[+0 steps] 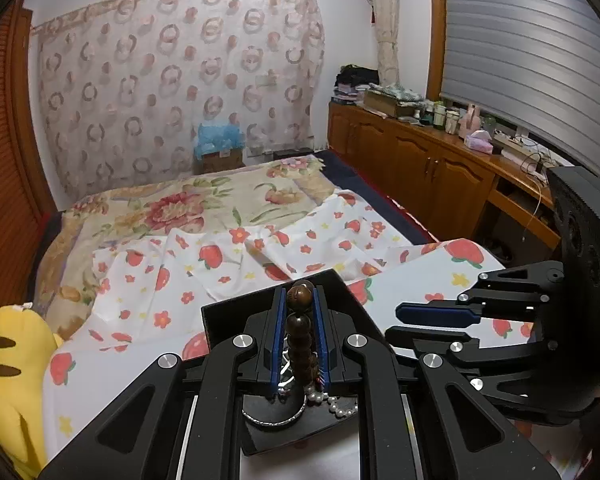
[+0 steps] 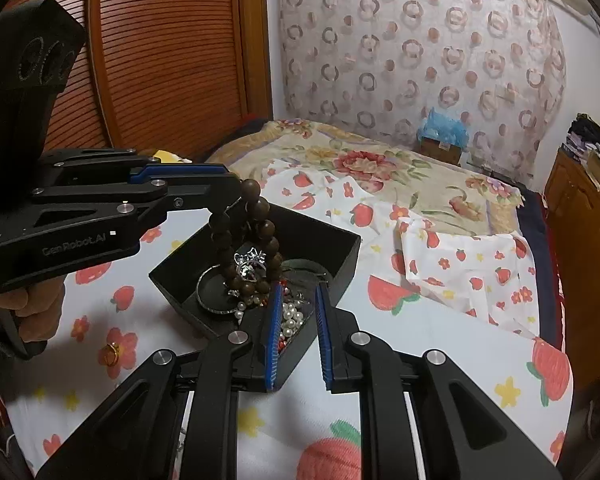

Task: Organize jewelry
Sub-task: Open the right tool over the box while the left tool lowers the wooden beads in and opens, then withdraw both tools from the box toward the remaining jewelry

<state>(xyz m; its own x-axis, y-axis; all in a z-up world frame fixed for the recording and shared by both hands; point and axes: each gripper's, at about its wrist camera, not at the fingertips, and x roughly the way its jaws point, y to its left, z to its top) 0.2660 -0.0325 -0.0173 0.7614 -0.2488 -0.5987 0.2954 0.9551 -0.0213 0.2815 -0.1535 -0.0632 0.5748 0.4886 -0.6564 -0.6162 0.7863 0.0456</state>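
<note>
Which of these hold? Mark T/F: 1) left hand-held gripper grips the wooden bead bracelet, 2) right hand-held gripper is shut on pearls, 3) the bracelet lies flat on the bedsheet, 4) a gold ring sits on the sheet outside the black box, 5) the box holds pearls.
1. True. The left hand-held gripper is shut on the wooden bead bracelet.
2. False. The right hand-held gripper is open, its fingers hovering over the pearls and grasping nothing.
3. False. The bracelet hangs from the left hand-held gripper above the black box.
4. True. The gold ring lies on the strawberry-print bedsheet, left of the box.
5. True. Pearls lie inside, beside other jewelry.
</note>
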